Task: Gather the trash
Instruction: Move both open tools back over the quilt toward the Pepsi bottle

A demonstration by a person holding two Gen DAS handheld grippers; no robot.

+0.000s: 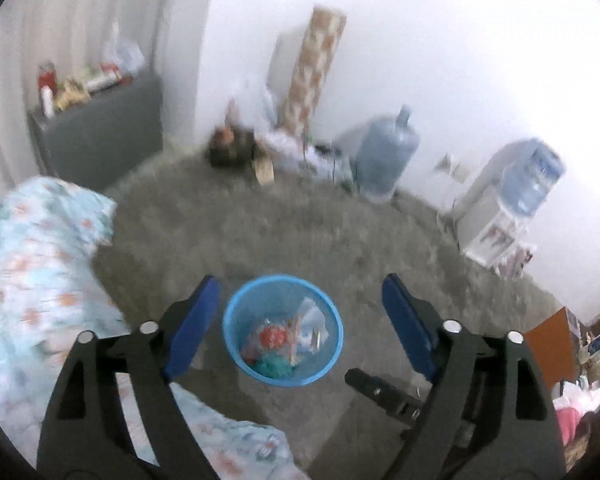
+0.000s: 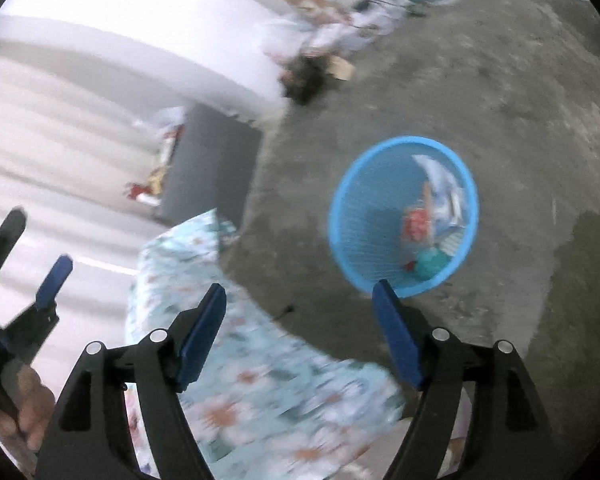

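One round blue mesh basket (image 1: pixel 283 330), crumpled wrappers (image 1: pixel 296 340), rough concrete floor (image 1: pixel 300 232).

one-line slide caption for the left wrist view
Open left gripper above a round blue mesh plastic bin holding crumpled wrappers on grey carpet.

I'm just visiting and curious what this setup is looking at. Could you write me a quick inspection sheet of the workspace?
Surface: grey floor, bare around the bin.
Job's things: blue mesh bin standing upright on the floor, holding crumpled wrappers in red, teal and white.
Clutter: floral bedding at the left edge; blurred pile of small things by the far wall.
Grippers: left tongs open, nothing between them; right tongs open, also empty.
Cables: dark wires near the water bottle, too blurred to trace.
Surroundings: white wall, dark cabinet, patterned roll, water dispenser.
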